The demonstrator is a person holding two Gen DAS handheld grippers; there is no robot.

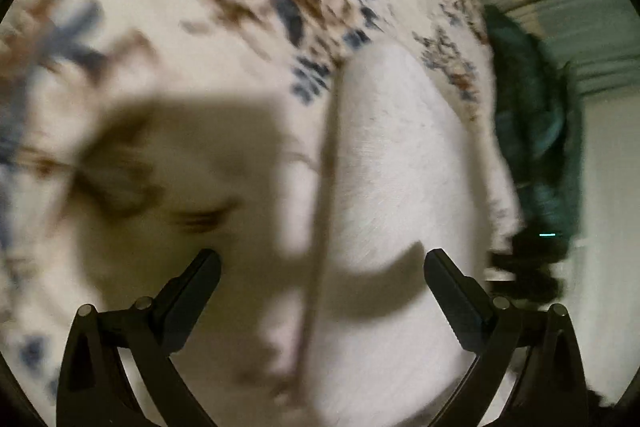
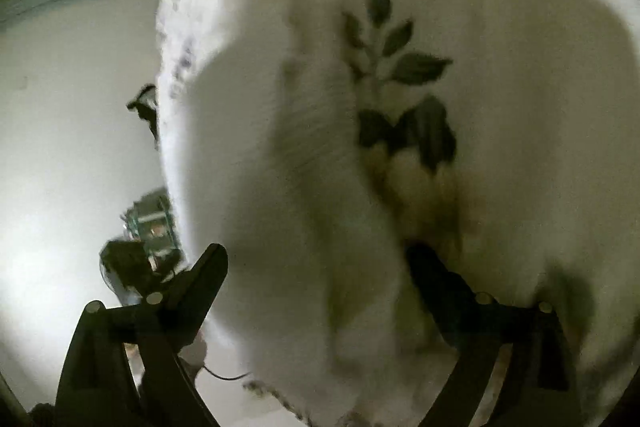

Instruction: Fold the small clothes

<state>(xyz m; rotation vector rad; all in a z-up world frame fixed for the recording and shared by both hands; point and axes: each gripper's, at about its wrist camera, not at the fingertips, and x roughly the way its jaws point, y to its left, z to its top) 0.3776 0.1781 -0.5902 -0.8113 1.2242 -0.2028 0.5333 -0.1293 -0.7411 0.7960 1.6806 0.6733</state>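
Lying flat on a patterned cloth [image 1: 168,39], white garment [image 1: 400,163] spread under both grippers, one long straight edge running down the middle of the left wrist view. Blurred in both views, so weave and exact shape hard to tell. In the right wrist view, same white garment [image 2: 280,195] bulging up close to the lens, with a ribbed band down its middle and a dark leaf print [image 2: 404,75] just beside that band.

Left gripper [image 1: 322,263] spread wide above the garment, nothing between its fingers, shadow of the tool falling across fabric and cloth. Right gripper [image 2: 318,259] also spread wide, white fabric filling the gap between the fingers; contact with the fabric impossible to tell through the blur.

Beyond the cloth's edge, a dark teal bundle [image 1: 536,131] of fabric on the right side of the left view. Pale floor [image 2: 68,155] at the left of the right view.
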